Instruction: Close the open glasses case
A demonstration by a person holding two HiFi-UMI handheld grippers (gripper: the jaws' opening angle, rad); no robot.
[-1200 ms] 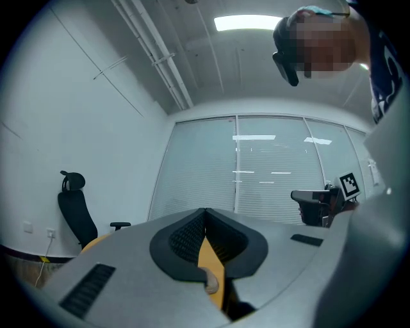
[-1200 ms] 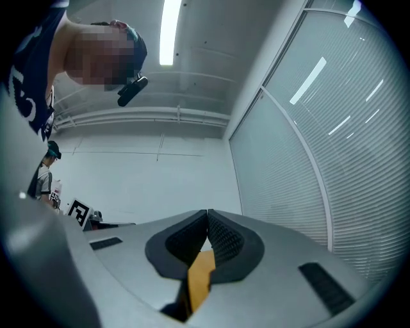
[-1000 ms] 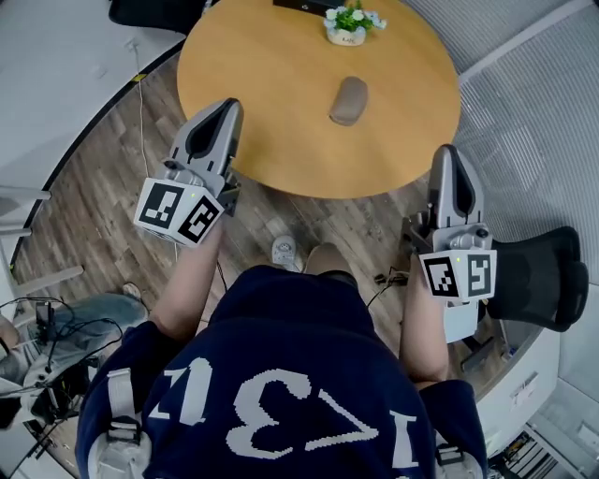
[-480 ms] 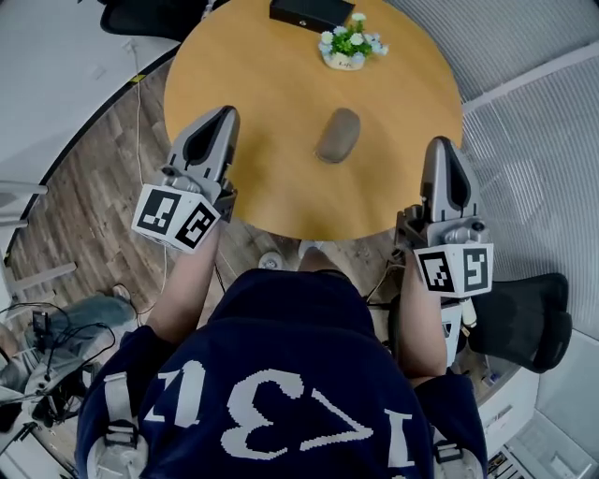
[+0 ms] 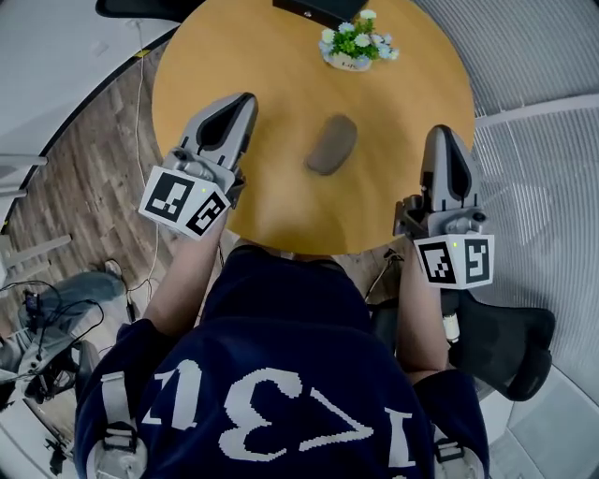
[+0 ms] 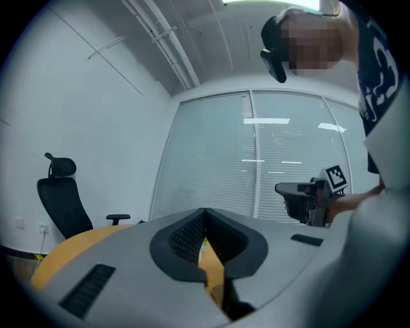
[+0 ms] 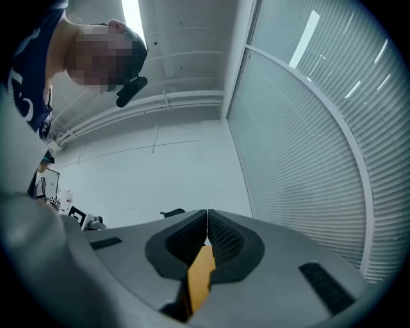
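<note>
Nearest the camera is the person's navy shirt (image 5: 281, 393) with white numerals, both forearms reaching forward from it. The left gripper (image 5: 245, 101) hangs over the near left part of the round wooden table (image 5: 234, 56). Its jaws are pressed together with nothing between them (image 6: 205, 213). The right gripper (image 5: 440, 133) sits over the table's near right edge, clenched just as tightly and empty (image 7: 207, 213). A black office chair (image 5: 510, 341) stands at the person's right. Farther on, between the two grippers and touching neither, the grey glasses case (image 5: 330, 144) lies on the tabletop. It is blurred, so the lid's position cannot be told. Beyond it stand a small flower pot (image 5: 356, 47) and a black box (image 5: 323, 9).
</note>
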